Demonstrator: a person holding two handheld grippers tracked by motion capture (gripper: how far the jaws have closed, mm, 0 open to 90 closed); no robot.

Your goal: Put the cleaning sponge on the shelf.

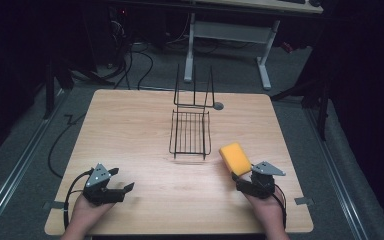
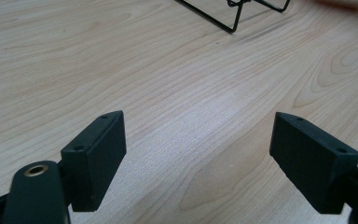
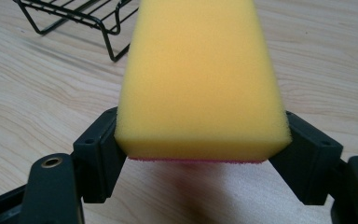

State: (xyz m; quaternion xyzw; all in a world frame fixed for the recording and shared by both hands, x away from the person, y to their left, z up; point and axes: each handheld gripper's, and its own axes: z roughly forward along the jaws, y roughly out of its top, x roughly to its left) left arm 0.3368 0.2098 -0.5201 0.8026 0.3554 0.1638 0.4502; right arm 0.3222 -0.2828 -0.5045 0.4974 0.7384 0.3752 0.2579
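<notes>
One yellow sponge (image 1: 235,157) is clamped between the two jaws of the right gripper (image 1: 244,176), near the right side of the wooden table (image 1: 130,130) and just right of the rack's front corner. In the right gripper view the sponge (image 3: 200,79) sits with a black jaw pressing on each of its long sides, and a thin red layer shows along its underside; it appears raised off the table, with a shadow beneath it. There are two grippers, one in each of the person's two hands, both near the front edge of the table. The left gripper (image 1: 121,181) rests low at the front left, well apart from the sponge, its jaws spread wide with nothing between them; in the left gripper view only bare wood lies between its two pads (image 2: 98,158). One black wire rack (image 1: 190,132) stands near the middle of the table, with a flat slatted tray in front and a taller upright wire frame at its back end. A single small grey disc (image 1: 218,106) lies on the table beside the rack's far right corner.
</notes>
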